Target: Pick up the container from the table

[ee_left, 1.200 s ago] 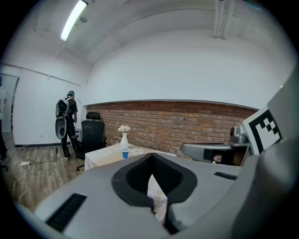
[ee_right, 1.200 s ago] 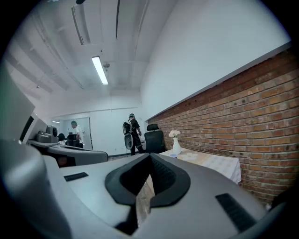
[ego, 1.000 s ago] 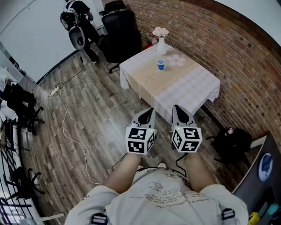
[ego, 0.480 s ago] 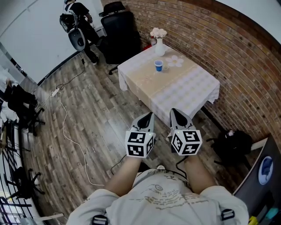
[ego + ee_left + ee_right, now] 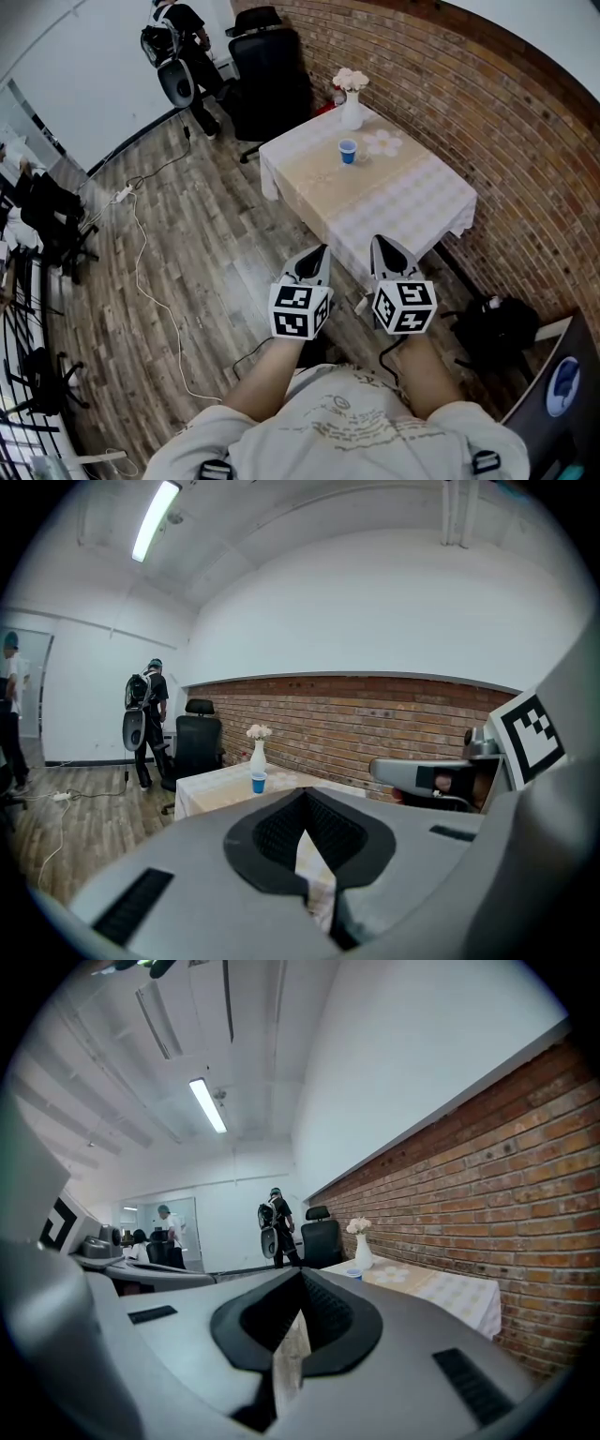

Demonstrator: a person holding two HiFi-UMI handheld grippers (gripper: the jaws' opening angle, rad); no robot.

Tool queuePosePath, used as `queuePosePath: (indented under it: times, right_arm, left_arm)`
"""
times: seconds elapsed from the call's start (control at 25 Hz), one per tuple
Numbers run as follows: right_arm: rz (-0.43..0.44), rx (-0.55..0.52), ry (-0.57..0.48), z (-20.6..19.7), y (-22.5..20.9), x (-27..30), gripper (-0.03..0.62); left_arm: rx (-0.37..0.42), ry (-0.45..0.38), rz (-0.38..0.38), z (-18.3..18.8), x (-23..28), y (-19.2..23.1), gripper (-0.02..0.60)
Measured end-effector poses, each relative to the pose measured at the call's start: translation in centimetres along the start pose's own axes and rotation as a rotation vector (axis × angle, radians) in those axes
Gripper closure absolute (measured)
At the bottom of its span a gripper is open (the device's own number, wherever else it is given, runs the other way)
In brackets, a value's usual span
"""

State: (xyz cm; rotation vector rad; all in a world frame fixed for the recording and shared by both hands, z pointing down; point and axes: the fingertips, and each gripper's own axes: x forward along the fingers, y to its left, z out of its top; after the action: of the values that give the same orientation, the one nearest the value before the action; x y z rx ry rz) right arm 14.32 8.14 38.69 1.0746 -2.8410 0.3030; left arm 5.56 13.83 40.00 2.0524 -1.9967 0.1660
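Left hand-held gripper (image 5: 317, 253) and right hand-held gripper (image 5: 382, 244): side by side over the wood floor (image 5: 206, 234), just short of the near corner of the white-draped surface (image 5: 427, 202), both pointing toward it. Jaws of each closed tip to tip, gripping nothing.

Blue cup (image 5: 348, 151) well beyond both tips, upright on the far half of the surface, at the far end of the beige strip (image 5: 328, 183) down its middle. In the left gripper view, ahead and a little left of the jaw tips; in the right gripper view, a little right of them.

Near the cup, a white flower-shaped mat (image 5: 382, 142) to its right and a white vase of pale flowers (image 5: 352, 111) by the far corner. Brick wall (image 5: 506, 131) along the right side of the surface. Black office chair (image 5: 272, 75) past the far end; further off, a person with a backpack (image 5: 178, 47). White cable (image 5: 141, 272) trailing over the floor at left; black bag (image 5: 492, 323) on the floor by the wall at right.
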Motion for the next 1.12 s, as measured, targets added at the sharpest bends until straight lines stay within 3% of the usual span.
queuePosePath:
  times: [0.36, 1.12]
  right_arm:
    - [-0.021, -0.023, 0.024, 0.2, -1.8, 4.6, 0.592]
    - [-0.040, -0.031, 0.038, 0.9, -3.9, 17.2, 0.592]
  left_arm:
    - [0.003, -0.019, -0.030, 2.0, 4.9, 2.1, 0.580]
    - [-0.044, 0.019, -0.066, 3.1, 15.8, 11.0, 0.580]
